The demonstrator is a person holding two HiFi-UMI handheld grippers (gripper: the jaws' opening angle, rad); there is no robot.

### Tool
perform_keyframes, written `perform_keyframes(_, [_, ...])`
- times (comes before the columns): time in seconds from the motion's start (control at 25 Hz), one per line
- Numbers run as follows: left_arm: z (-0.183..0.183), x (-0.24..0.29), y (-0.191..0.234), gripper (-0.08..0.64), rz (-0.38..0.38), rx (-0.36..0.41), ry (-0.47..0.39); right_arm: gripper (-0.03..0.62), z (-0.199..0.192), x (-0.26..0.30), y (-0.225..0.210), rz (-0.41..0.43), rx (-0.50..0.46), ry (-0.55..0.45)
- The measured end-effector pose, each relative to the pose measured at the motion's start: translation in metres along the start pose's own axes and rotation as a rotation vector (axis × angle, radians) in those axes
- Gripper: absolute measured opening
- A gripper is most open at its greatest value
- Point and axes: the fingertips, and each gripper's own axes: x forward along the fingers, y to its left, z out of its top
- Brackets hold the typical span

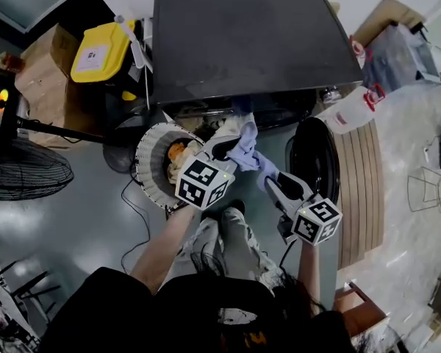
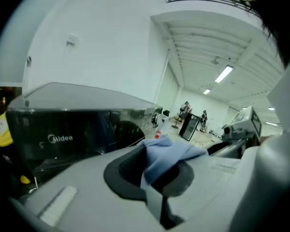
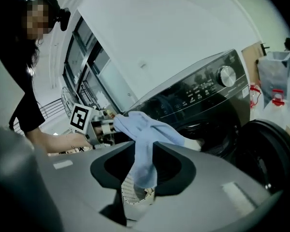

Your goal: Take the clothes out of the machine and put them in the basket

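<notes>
A light blue cloth (image 1: 244, 151) stretches between both grippers in front of the dark washing machine (image 1: 257, 35). My left gripper (image 1: 231, 140) is shut on one end of that cloth (image 2: 166, 153), raised just before the drum opening. The cloth's other end (image 3: 145, 134) hangs down through the gap of my right gripper (image 1: 270, 176), whose jaws stand apart without pinching it. In the right gripper view my right gripper (image 3: 140, 178) looks towards the machine (image 3: 203, 95). The white basket (image 1: 151, 164), on the floor to the left, holds several clothes. Its mesh (image 3: 130, 190) shows through the right jaws.
The machine's round door (image 1: 314, 160) hangs open at the right of the opening. A yellow-lidded bin (image 1: 103, 50), a cardboard box (image 1: 48, 65) and a floor fan (image 1: 22, 171) stand at the left. A white jug (image 1: 349, 109) sits right of the machine.
</notes>
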Motion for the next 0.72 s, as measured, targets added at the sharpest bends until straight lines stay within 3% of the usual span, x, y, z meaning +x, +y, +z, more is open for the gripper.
perform_keyframes(0.12, [0.031,-0.024,-0.013,0.005,0.001,0.026,-0.071,0.159,-0.004,0.014,0.001,0.004,-0.032,0.052])
perform_keyframes(0.24, [0.063,-0.051,-0.026,0.005,-0.017,0.027,-0.154,0.253,-0.011,0.031,0.0,-0.008,-0.065,0.101])
perform_keyframes(0.48, [0.123,-0.111,-0.056,0.005,-0.025,0.072,-0.309,0.348,-0.018,0.063,-0.013,-0.09,-0.129,0.11])
perform_keyframes(0.6, [0.151,-0.141,-0.068,0.005,0.007,0.115,-0.36,0.364,-0.018,0.078,-0.028,-0.141,-0.154,0.111])
perform_keyframes(0.72, [0.175,-0.169,-0.077,0.005,0.027,0.148,-0.415,0.367,-0.016,0.097,-0.033,-0.139,-0.17,0.117])
